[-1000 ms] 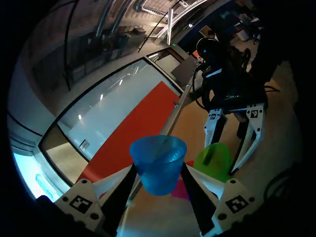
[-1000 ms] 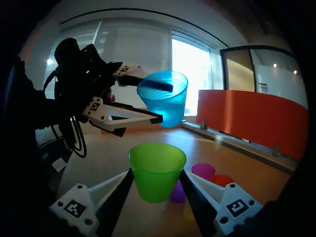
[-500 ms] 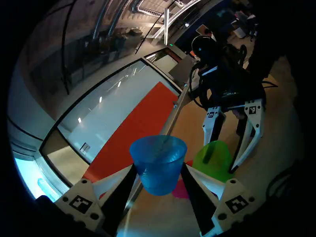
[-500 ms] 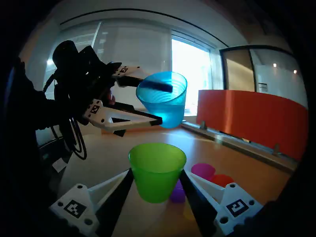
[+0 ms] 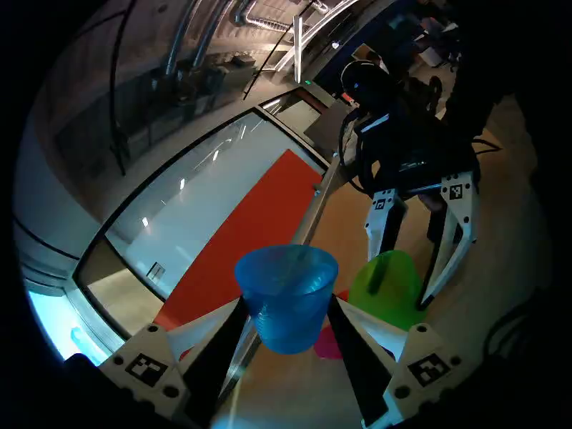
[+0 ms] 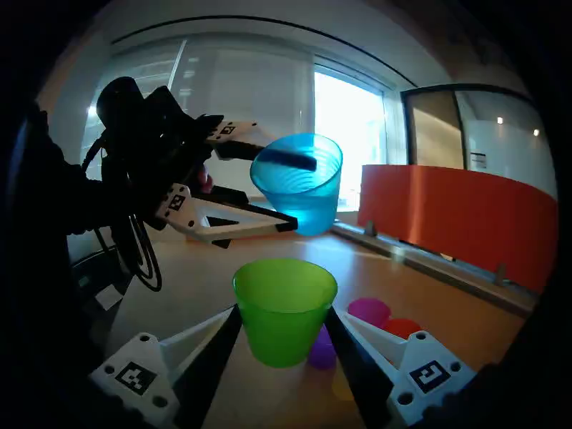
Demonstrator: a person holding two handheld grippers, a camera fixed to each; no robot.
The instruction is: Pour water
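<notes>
While the blue cup [image 6: 299, 182] hangs in the air, above and beyond the green cup [image 6: 284, 314] and apart from it, it is tipped, with its mouth turned partly toward the right gripper view's camera; whether there is water in it I cannot tell. Both fingers of the left gripper [image 6: 302, 195] press on its wall, one high near the rim and one beneath, drawn in to the cup's width. In the left gripper view the same cup sits between that gripper's fingertips, with the green cup lower and to its right. The green cup is upright between the fingers of the right gripper [image 6: 284, 313], which are closed on its sides below the rim; whether its base touches the table [image 6: 429, 286] I cannot tell. Just behind it on the wooden table lie a purple cup [image 6: 322, 354], a magenta cup [image 6: 370, 312] and an orange cup [image 6: 402, 327], close together. An orange panel [image 6: 465, 214] runs along the table's far edge, and a bright window [image 6: 343, 136] stands behind the blue cup
</notes>
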